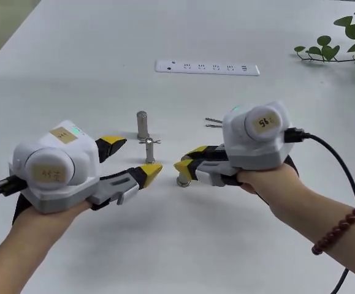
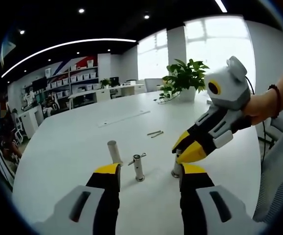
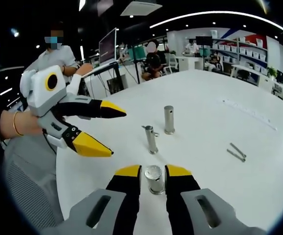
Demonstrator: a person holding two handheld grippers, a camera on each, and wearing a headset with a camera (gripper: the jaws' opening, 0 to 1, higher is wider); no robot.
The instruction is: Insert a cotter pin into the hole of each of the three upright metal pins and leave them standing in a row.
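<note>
Your left claw [image 1: 141, 154] hangs released and empty just beside the middle pin [image 1: 149, 152], which already carries a cotter pin [image 1: 149, 141] across its top. Your right claw [image 3: 153, 172] is clenched on the nearest pin [image 3: 154, 181], which stands on the desk [image 1: 177, 245]. Keep that pin upright, its hole turned toward the free claw. Fetch one of the spare cotter pins [image 1: 213, 123] lying beyond the right claw, pinch it by the head, and feed it in straight. The far pin [image 1: 142, 124] looks bare.
</note>
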